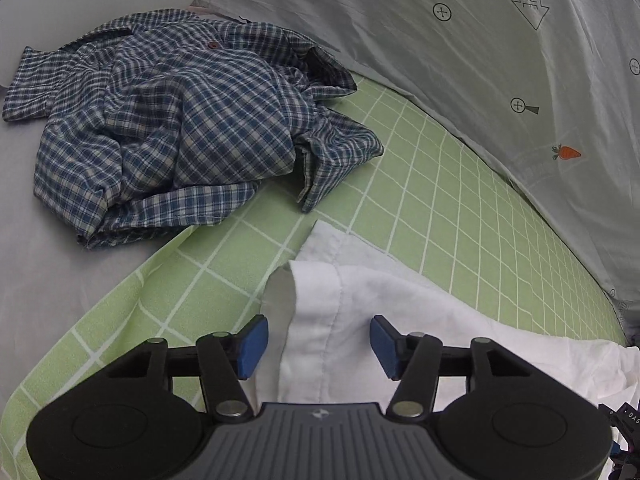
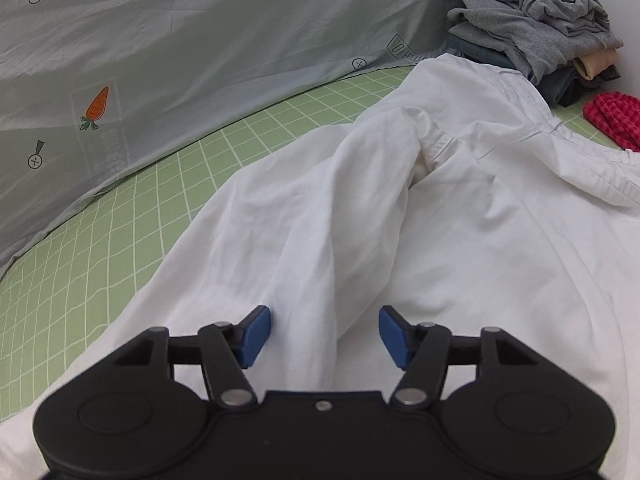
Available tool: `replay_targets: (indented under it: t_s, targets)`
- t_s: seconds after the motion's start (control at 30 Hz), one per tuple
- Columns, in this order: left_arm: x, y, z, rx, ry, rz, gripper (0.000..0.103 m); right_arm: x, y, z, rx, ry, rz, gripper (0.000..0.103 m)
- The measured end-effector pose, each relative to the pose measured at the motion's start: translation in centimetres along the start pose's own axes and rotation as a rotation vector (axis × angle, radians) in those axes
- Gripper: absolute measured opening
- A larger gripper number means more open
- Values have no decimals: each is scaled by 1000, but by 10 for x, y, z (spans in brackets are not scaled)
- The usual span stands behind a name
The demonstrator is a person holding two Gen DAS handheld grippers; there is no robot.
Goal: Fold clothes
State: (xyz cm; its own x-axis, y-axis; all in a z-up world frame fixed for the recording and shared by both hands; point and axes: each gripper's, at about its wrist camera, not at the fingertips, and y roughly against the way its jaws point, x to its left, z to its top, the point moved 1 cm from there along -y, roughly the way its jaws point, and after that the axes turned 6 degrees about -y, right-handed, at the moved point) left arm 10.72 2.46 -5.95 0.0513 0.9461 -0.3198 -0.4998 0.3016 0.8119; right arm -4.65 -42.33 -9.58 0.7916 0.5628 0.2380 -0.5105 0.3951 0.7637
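Between the wide-open, empty left fingers (image 1: pixel 256 346), white trousers' (image 1: pixel 320 320) hem on the green bed sheet (image 1: pixel 420 184). Same for the right fingers (image 2: pixel 256 336): empty, over trouser leg. Best to pinch the hem edge firmly, both layers.

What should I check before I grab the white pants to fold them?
1. Left hand-held gripper open: ok.
2. Right hand-held gripper open: ok.
3. White pants between the left jaws, at the hem: ok.
4. Pants lying flat: not ok, wrinkled and bunched at the crotch.
5. Plaid shirt apart from the pants: ok.
6. Folded stack apart from the pants: cannot tell, the waistband reaches its base.
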Motion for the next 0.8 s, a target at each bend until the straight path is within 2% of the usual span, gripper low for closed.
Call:
replay_targets:
  t_s: [0.07,0.13,0.17,0.23,0.33,0.47,0.57,0.7,0.73,0.77,0.8]
  targets:
    - [-2,-5,5,2,-19,-25,20,8,-8,-1,12,-4,1,41]
    - [-7,-7,10,-2,-51,-25,16,15,-12,0,13,9,-1,27]
    - [-11,-7,14,-8,-70,-17,12,20,-12,1,11,26,-5,25]
    - [-18,-5,23,-28,-100,-4,10,27,-11,4,6,59,10,13]
    - [-28,2,45,-76,-115,-4,10,32,-5,17,-12,36,76,8]
    - [-49,8,96,-178,-150,-43,10,49,5,44,-86,15,173,6]
    - [-74,5,151,-284,-217,-77,10,65,6,67,-149,-19,231,6]
    - [-96,-12,212,-417,-229,-108,12,80,-3,88,-206,-94,295,6]
    - [-99,-21,222,-435,-223,-85,14,84,-7,89,-218,-87,290,11]
    - [-100,-33,231,-410,-221,-52,21,91,-15,87,-216,-59,269,15]
    - [-102,-46,241,-374,-220,-19,23,99,-25,85,-177,-20,243,38]
